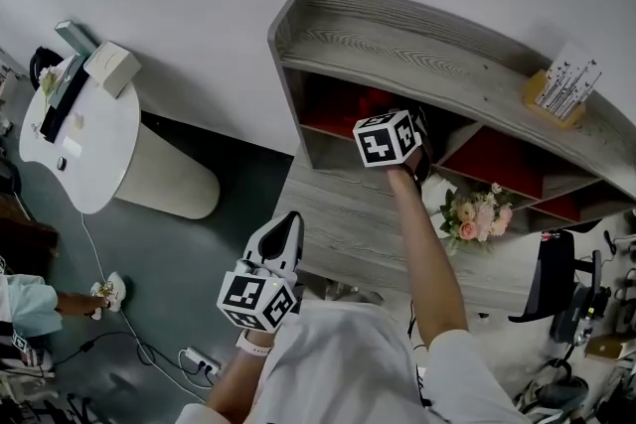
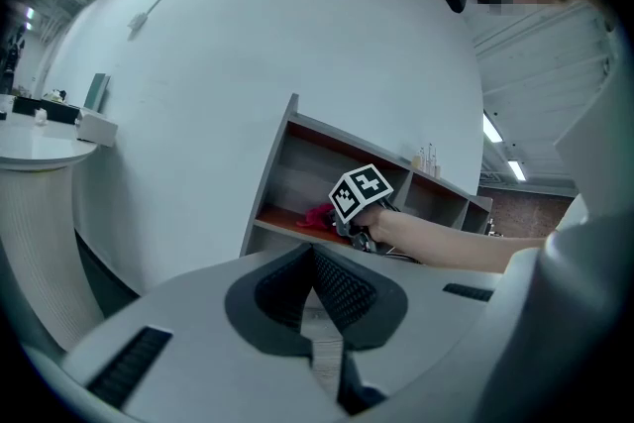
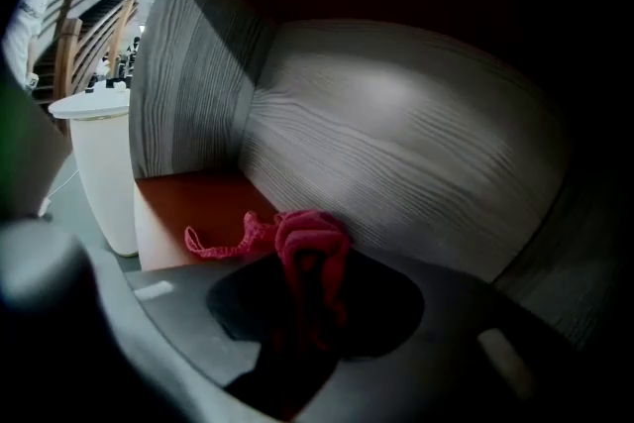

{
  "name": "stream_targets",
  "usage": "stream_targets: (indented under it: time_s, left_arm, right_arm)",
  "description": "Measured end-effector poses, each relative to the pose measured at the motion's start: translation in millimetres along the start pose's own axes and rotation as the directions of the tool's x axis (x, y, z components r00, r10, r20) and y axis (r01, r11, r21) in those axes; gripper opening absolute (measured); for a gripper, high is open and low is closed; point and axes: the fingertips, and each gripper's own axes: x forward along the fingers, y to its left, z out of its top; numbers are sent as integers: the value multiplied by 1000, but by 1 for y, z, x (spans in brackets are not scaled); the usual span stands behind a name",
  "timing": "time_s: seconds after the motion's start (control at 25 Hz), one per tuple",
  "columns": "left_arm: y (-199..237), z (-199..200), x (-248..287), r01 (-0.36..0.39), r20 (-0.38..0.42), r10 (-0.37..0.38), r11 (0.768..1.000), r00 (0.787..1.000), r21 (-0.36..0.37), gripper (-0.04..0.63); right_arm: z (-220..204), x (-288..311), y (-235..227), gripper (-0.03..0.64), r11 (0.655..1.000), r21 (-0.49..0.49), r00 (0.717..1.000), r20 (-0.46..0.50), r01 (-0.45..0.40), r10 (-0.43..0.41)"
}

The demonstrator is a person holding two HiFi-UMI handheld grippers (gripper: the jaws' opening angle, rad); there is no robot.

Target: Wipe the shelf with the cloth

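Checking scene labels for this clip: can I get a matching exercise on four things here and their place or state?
Things: 1 cloth; 2 left hand-held gripper; 3 flowers; 4 round white table.
Place or state: A shut, empty; B left of the shelf; C on the shelf's lower ledge; D clamped in the right hand-held gripper.
Pairs: 1-D, 2-A, 3-C, 4-B.

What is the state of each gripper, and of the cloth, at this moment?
Left gripper: shut, holding nothing.
Right gripper: shut on the cloth, inside the left compartment of the shelf.
Cloth: bunched between the jaws, with one loop trailing over the red compartment floor.
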Motion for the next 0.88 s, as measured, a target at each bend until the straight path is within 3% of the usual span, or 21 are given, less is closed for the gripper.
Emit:
stream_targets:
  time_s: [0.12,0.24,0.36,0.44,0.68,0.88]
  left_arm:
    - [-2,-1,-5,-5,3,4,1000,1000,1,6]
    - [-4,-5,-10,-10,3,10,1000,1000,-1,6]
    - [-6,-8,-13,-12,4,12,1000,1000,-4,6]
    - [-7,-9,-15,-14,6,14,1000,1000,-5,6]
    - [-7,-7,-19,-30,15,30,1000,999,0,6]
    - [3,-6,-28,-62,20,62,998,998,-6,6]
  right_arm:
    - [-11,-8,-16,121,996,79,999,-19,52,-50]
    - [-21,-23,-34,122,957,268,994,-8,110,-112]
    - [-28,-39,-53,123,859,485,981,8,166,-195]
    - [-29,-43,-63,123,794,575,969,10,197,-248]
    - [-32,-55,-83,127,626,726,915,-10,285,-404]
    - [-40,-53,-93,162,433,848,881,-79,306,-467]
